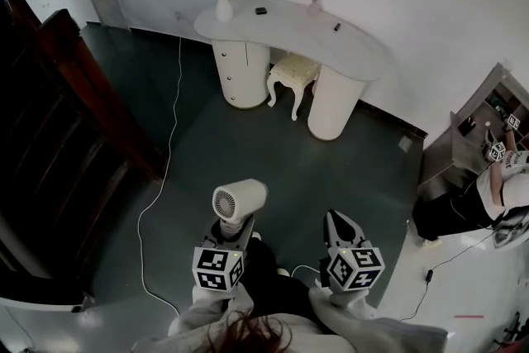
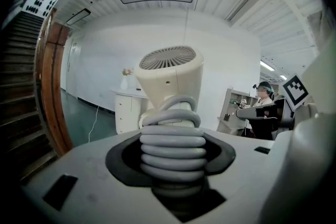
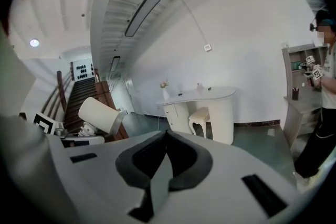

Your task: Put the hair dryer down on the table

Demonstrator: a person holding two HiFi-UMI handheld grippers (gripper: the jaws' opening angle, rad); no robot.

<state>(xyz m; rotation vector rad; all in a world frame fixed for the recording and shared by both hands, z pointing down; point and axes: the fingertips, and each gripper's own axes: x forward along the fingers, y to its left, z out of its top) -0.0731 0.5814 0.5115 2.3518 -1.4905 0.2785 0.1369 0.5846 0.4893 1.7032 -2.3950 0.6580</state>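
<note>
A cream hair dryer stands upright in my left gripper, with its grey cord coiled round the handle. The jaws are shut on that cord-wrapped handle, and the round grille end rises above them. The right gripper view shows the dryer off to the left. My right gripper is beside it, shut with nothing between its jaws. The white dressing table stands across the room against the far wall, well apart from both grippers.
A white stool sits under the table, which carries a vase of flowers and small items. A white cable trails over the dark floor. A wooden staircase is at left. Another person stands by shelves at right.
</note>
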